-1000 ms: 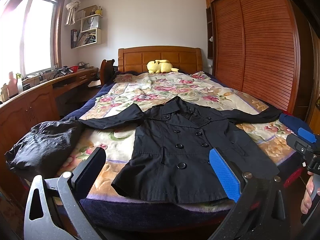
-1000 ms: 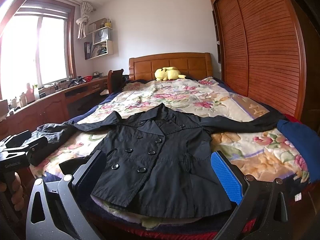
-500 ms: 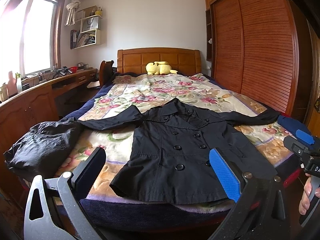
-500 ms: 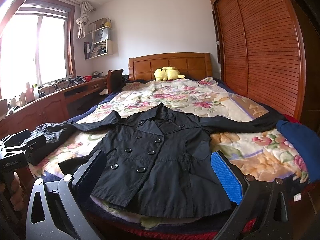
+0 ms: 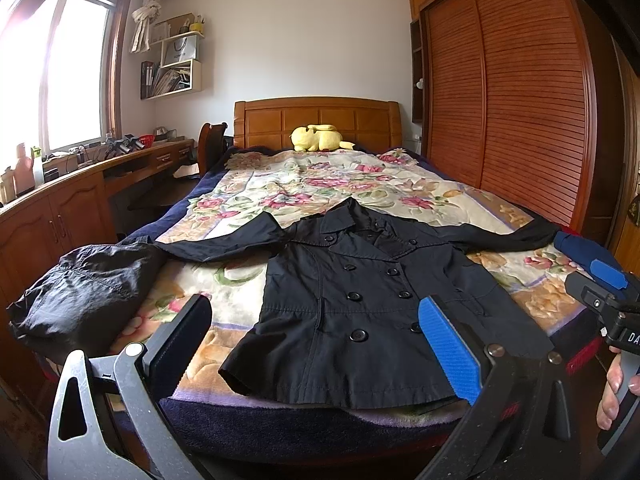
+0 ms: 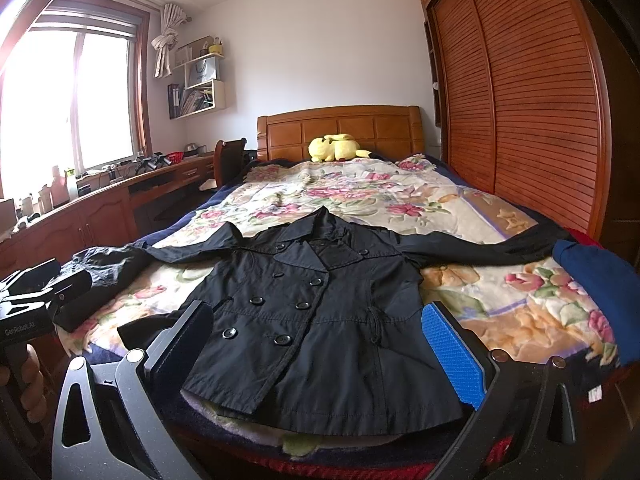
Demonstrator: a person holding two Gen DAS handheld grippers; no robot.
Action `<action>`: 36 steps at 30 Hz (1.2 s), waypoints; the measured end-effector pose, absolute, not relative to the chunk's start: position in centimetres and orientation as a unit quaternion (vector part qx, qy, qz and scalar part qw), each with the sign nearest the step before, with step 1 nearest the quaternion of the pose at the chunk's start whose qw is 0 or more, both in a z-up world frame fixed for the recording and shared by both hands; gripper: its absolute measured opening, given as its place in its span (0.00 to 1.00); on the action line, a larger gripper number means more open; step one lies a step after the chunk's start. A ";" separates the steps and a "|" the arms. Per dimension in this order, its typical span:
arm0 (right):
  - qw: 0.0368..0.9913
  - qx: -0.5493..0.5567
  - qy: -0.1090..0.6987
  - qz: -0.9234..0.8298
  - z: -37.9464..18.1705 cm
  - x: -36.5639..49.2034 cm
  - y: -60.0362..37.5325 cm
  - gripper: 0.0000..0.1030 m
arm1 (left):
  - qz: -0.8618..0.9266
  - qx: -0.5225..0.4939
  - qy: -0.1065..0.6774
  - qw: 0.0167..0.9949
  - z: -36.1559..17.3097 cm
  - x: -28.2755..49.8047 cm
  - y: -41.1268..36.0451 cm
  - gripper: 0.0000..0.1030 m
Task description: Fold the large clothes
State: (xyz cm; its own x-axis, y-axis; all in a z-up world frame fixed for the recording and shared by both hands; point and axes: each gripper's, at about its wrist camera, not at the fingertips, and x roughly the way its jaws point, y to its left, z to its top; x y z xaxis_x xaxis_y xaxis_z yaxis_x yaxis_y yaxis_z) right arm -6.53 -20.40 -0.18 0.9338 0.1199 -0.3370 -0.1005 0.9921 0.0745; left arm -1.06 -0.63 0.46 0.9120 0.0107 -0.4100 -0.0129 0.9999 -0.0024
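A black double-breasted coat [image 5: 360, 300] [image 6: 316, 320] lies face up near the foot of the bed [image 5: 320, 188], buttons showing, both sleeves spread sideways. My left gripper [image 5: 316, 344] hangs open in front of the bed's foot edge, short of the coat's hem, holding nothing. My right gripper [image 6: 320, 348] is likewise open and empty, before the hem. Each gripper shows at the edge of the other's view: the right one [image 5: 608, 292] with a hand on it, the left one [image 6: 36, 292] held by a hand low on the left.
A crumpled black garment [image 5: 80, 288] sits at the bed's left corner and a blue one [image 6: 600, 280] at the right edge. A yellow plush toy [image 5: 320, 138] lies by the headboard. A wooden desk [image 5: 60, 200] runs along the left, a slatted wardrobe [image 5: 520, 100] along the right.
Both views have shifted slightly; the left camera has tilted a little, so the coat sits marginally lower in frame. The coat has not moved and both grippers stay open.
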 end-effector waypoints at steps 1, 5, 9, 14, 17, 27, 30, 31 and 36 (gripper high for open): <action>0.983 0.028 0.173 0.056 -0.2 -6.5 -20.4 1.00 | 0.006 -0.003 0.210 0.978 0.4 -1.1 -0.6 1.00; 0.983 0.028 0.172 0.056 -0.2 -6.5 -20.4 1.00 | 0.006 -0.003 0.210 0.978 0.4 -1.1 -0.6 1.00; 0.983 0.028 0.172 0.056 -0.2 -6.5 -20.4 1.00 | 0.006 -0.003 0.209 0.978 0.3 -1.1 -0.6 1.00; 0.983 0.028 0.170 0.055 -0.1 -6.6 -20.5 1.00 | 0.007 -0.002 0.208 0.978 0.6 -1.1 -0.9 1.00; 0.984 0.028 0.170 0.056 -0.2 -6.6 -20.5 1.00 | 0.007 -0.002 0.207 0.978 0.6 -1.1 -0.9 1.00; 0.983 0.029 0.170 0.058 -0.3 -6.6 -20.5 1.00 | 0.005 -0.003 0.207 0.978 0.9 -1.1 -1.0 1.00; 0.983 0.028 0.170 0.056 -0.3 -6.7 -20.5 1.00 | 0.005 -0.005 0.207 0.978 0.8 -1.1 -0.9 1.00; 0.983 0.027 0.170 0.056 -0.3 -6.7 -20.5 1.00 | 0.005 -0.004 0.207 0.978 0.8 -1.1 -0.9 1.00; 0.983 0.027 0.172 0.058 -0.3 -6.5 -20.5 1.00 | 0.005 -0.004 0.209 0.978 0.8 -1.0 -0.9 1.00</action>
State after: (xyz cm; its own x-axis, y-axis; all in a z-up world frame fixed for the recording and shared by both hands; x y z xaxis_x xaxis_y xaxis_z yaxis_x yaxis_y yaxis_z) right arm -6.54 -20.46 -0.29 0.9343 0.1231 -0.3346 -0.1043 0.9918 0.0738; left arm -1.03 -0.93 0.78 0.9125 0.0088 -0.4090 -0.0121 0.9999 -0.0056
